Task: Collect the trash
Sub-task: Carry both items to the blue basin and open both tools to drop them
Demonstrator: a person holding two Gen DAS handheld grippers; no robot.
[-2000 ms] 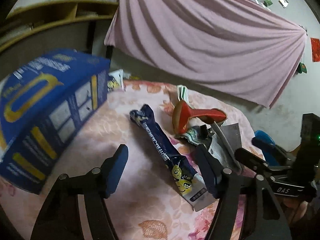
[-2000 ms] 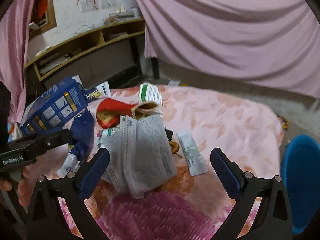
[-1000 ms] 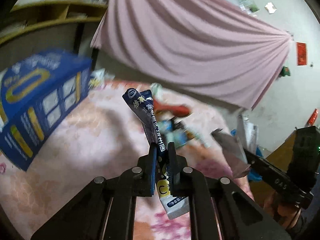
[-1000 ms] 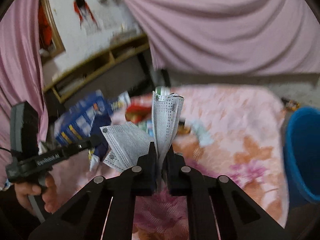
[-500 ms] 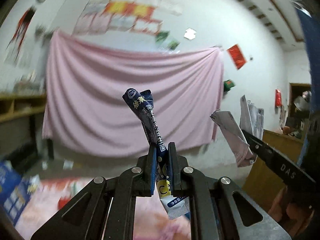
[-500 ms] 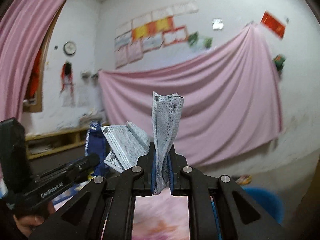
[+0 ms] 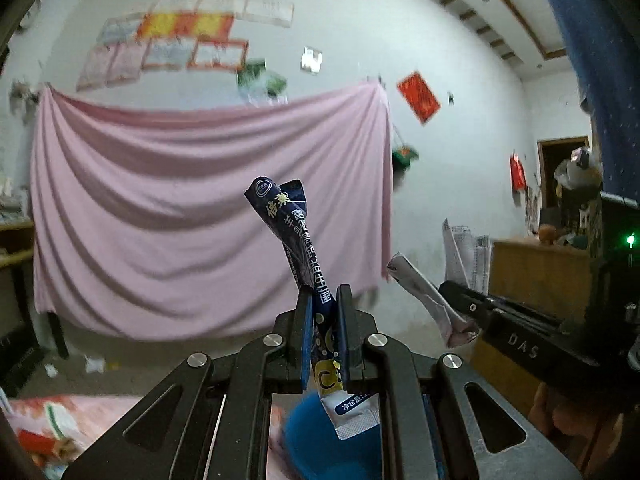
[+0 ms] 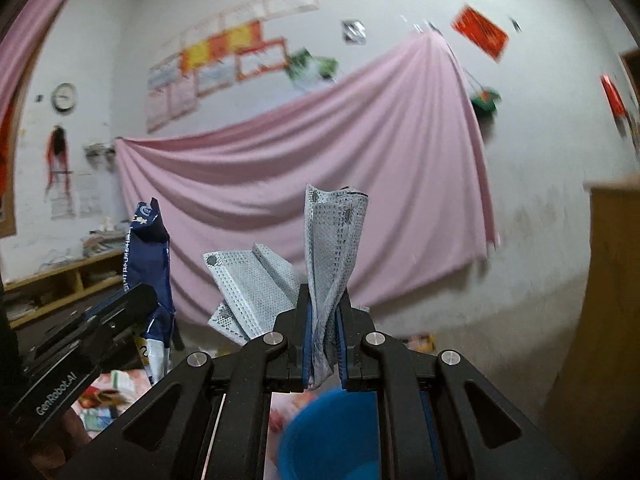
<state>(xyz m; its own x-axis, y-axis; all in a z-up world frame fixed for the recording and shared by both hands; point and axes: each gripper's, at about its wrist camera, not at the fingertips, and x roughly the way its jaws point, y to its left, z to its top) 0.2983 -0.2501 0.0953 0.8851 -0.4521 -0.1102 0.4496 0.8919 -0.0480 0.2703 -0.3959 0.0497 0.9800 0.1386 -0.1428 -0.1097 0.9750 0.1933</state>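
Pink drapery point(image 7: 208, 216) hangs across the white back wall, with posters above it; both grippers point roughly level into the room, and part of a blue bin point(image 8: 332, 436) shows below the jaws in each wrist view.

Left gripper point(image 7: 322, 340): jaws clamped on a dark blue snack wrapper point(image 7: 288, 236), gripped low on its length. The long upper part stands above the pads, twisted but upright; a short printed end hangs below.

Right gripper point(image 8: 323, 340): jaws clamped on a grey face mask point(image 8: 334, 240), bunched between the pads, with one pleated flap splayed out to the left.

Handling notes:
- Both items are judged very light and non-fragile.
- Wrapper: thin film, probably slick; a flat pinch across its width is the reliable hold.
- Mask: soft, limp fabric that folds under its own weight; gathering several layers, as here, secures it.
- On release, either item may cling to a pad or drift, so opening directly over the bin appears advisable
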